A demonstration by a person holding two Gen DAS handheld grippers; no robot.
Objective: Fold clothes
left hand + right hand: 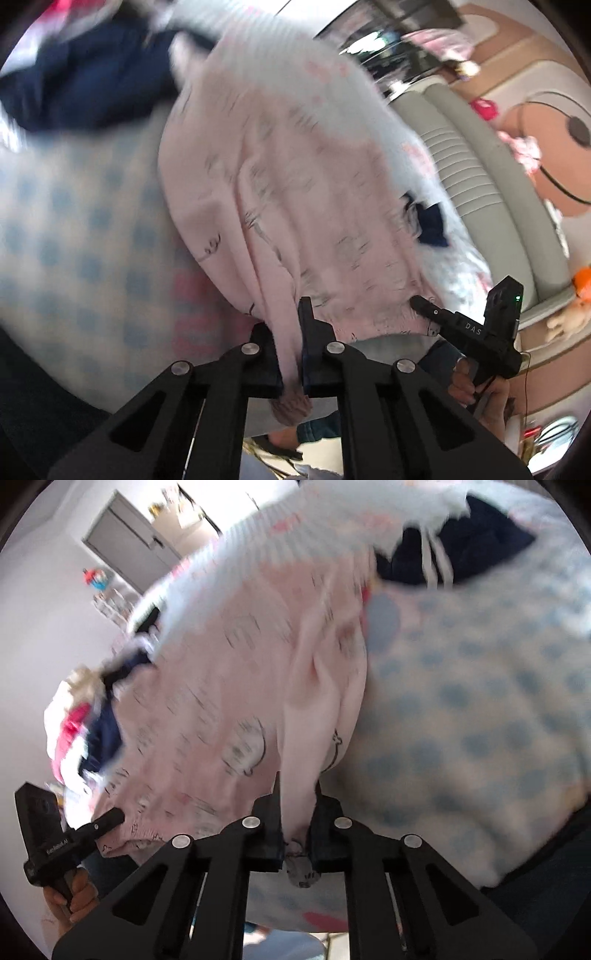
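A pale pink printed garment [295,192] hangs stretched between both grippers above the bed; it also fills the right wrist view [229,686]. My left gripper [290,332] is shut on one gathered edge of it, with the cuff bunched below the fingers. My right gripper [297,812] is shut on the other gathered edge. The right gripper also shows in the left wrist view [424,304], and the left gripper in the right wrist view [110,818], each pinching the hem. Both views are motion-blurred.
A white bedcover with blue dots [74,229] [480,709] lies under the garment. Dark navy clothes [85,85] [461,550] lie on it farther back. A pile of mixed clothes [81,723] sits at left. A grey-white headboard [476,177] and soft toys [565,314] are at right.
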